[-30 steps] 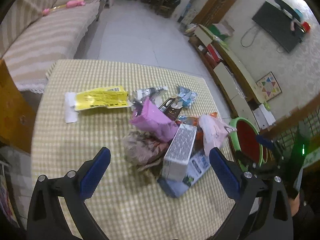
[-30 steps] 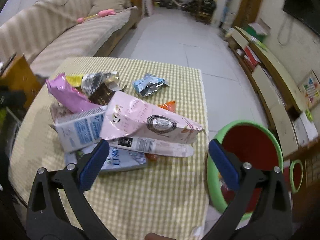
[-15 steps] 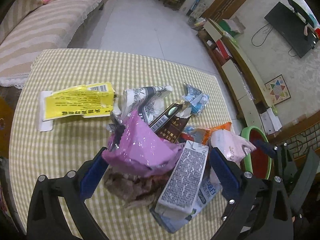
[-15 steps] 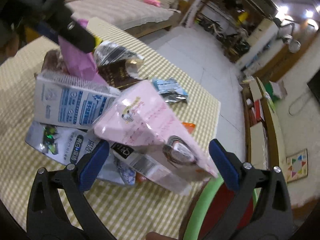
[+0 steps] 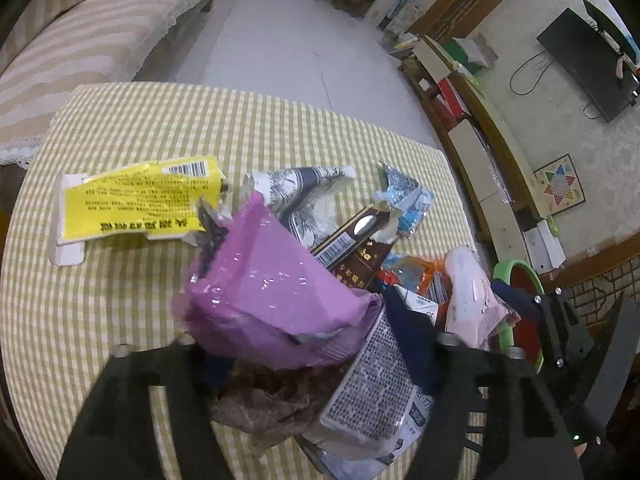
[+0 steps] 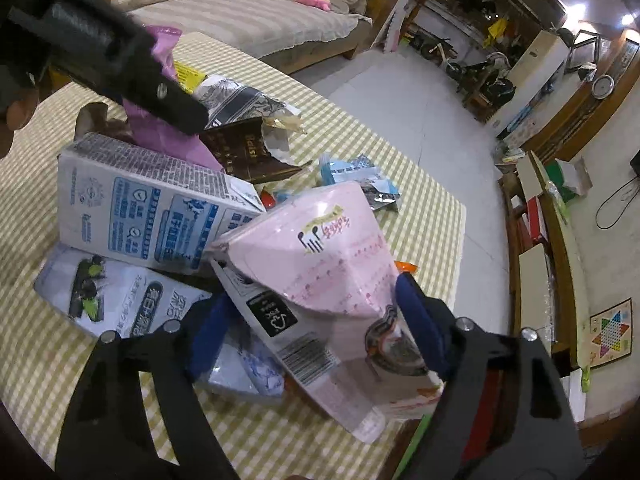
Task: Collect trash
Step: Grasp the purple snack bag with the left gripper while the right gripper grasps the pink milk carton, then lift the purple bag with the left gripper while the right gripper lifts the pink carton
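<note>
Trash is piled on a yellow checked tablecloth [image 5: 120,320]. My left gripper [image 5: 314,356] straddles a purple plastic bag [image 5: 272,288] and the top of a white milk carton [image 5: 372,384]. Its jaws are closing, and I cannot see the pads pressing. A brown crumpled wrapper [image 5: 264,404] lies under the bag. My right gripper [image 6: 314,330] has a pink pouch [image 6: 332,264] between its closing jaws. The right pad touches the pouch's edge, while the left pad stands just off it. The milk carton [image 6: 140,204] lies left of the pouch, and one of the left gripper's fingers [image 6: 160,92] lies against the purple bag [image 6: 164,136].
A yellow wrapper [image 5: 140,204], a black-and-white bag [image 5: 304,192], a brown packet [image 5: 352,248] and a blue wrapper [image 5: 404,200] lie farther back. A green bin with a red inside [image 5: 520,280] stands off the table's right edge. A striped sofa [image 5: 80,52] stands behind.
Both grippers have come down and forward onto the pile, and their jaws have narrowed. The right gripper rolled, so the pink pouch now stands between its pads; the purple bag is between the left's.
</note>
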Demonstrator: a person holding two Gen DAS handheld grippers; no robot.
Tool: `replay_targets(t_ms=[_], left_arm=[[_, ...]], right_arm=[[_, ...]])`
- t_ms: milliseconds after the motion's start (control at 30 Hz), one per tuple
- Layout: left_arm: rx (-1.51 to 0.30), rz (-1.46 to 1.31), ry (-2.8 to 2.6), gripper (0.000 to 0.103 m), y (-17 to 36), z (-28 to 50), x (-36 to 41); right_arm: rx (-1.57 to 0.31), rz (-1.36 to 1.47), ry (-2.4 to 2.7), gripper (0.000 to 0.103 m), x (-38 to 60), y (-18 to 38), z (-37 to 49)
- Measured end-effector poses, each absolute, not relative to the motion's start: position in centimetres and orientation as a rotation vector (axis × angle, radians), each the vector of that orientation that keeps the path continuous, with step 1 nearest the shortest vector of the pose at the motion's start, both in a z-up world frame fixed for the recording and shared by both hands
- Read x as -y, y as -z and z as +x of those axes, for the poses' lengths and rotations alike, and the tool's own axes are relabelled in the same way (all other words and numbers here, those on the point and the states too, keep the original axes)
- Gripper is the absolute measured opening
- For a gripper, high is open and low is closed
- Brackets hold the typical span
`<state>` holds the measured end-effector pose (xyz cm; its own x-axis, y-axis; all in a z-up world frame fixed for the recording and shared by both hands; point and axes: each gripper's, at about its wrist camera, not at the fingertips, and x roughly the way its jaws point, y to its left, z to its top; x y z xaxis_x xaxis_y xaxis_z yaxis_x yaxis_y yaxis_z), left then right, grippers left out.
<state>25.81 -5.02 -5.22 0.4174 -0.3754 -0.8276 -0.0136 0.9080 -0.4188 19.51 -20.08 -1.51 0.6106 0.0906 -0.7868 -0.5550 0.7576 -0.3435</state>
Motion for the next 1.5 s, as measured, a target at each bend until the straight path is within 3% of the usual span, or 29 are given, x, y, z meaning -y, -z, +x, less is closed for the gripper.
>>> replay_targets(t_ms=[200,367,967,1500], left_arm=[[-1.089,-0.373,0.238,0.029,4.5,25.0,4.6],[-1.058,-0.369,0.237,0.024,3.1,24.2,3.7],[-0.924,-0.243,0.202,0.023,-4.9,20.3,2.5],[-0.873,-0.139,0.314,0.023,-10.2,18.4,7.6]], right_arm=[[-0.846,-0.556,-0.404,0.067,20.4,0.2,19.5],[-0.846,-0.509,-0.404,0.062,20.9,-1.1,19.2],[-0.741,-0.274,-0.39,0.062,24.0,-9.2,16.3],[-0.706,-0.033,-0.264,0.062,31.7,-13.2,13.7]])
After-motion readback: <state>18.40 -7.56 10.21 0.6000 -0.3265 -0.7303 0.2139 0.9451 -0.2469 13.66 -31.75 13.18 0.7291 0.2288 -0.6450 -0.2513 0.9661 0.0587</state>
